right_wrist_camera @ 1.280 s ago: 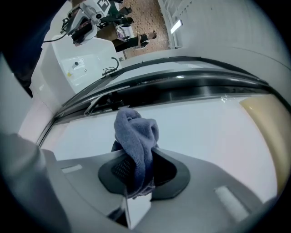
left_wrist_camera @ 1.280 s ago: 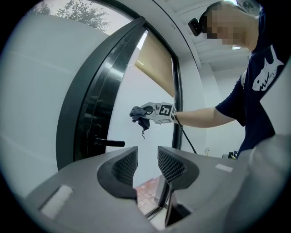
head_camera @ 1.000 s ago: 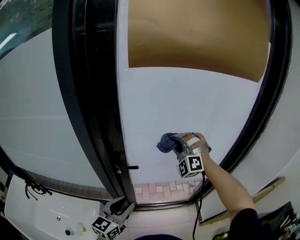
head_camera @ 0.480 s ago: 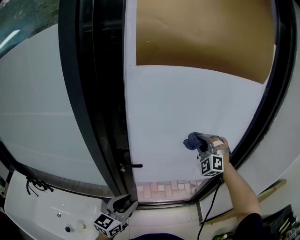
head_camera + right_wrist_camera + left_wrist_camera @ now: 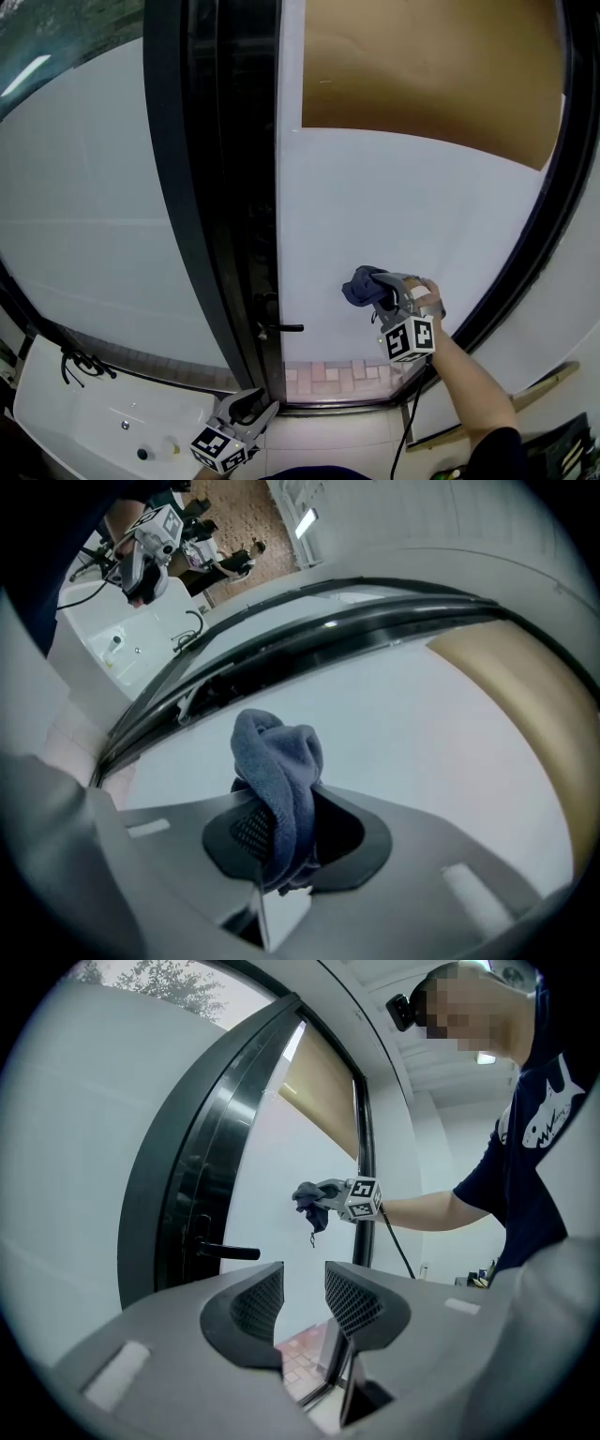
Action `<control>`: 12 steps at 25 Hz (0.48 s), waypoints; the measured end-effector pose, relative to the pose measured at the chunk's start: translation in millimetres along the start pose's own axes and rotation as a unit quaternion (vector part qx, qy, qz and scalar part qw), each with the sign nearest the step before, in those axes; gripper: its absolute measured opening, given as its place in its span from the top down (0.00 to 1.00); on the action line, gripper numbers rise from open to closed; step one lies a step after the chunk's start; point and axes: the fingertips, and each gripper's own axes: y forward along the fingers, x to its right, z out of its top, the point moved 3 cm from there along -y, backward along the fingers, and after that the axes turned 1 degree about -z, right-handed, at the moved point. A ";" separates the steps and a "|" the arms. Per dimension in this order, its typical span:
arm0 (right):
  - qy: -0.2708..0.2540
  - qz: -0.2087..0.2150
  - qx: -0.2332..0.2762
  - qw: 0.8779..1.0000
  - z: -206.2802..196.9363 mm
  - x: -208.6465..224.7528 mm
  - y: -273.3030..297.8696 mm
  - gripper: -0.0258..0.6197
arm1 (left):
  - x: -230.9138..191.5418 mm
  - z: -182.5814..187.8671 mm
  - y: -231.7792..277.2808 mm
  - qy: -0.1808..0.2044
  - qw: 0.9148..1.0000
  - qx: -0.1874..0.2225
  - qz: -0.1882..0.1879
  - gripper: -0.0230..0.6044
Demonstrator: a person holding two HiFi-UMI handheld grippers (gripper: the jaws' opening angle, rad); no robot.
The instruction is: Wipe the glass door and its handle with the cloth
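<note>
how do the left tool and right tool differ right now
The left tool has its jaws apart and empty; the right tool is shut on the cloth. The left tool hangs low, below the door handle; the right tool is raised at the glass door. Both are the same grey build.

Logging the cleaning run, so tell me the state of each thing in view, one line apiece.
Blue-grey terry cloth: bunched, clamped.
Right gripper: shut on the cloth, near the frosted glass door.
Left gripper: open, empty, low.
Black lever handle: level, untouched.
Tan blind: partly lowered.
</note>
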 end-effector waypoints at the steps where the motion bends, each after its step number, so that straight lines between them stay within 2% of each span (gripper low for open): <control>1: -0.003 0.007 0.014 1.000 17.8 -6.9 7.2 0.86 | -1.4 0.2 -2.7 0.000 1.000 0.000 0.002 0.75; 6: -0.028 0.042 0.072 0.996 103.3 -41.0 47.7 0.86 | -11.0 0.3 -20.2 -0.002 1.000 0.005 0.017 0.75; 12: -0.039 0.077 0.111 0.990 162.6 -78.6 92.8 0.86 | -20.4 -1.8 -41.4 -0.004 0.999 0.006 0.038 0.75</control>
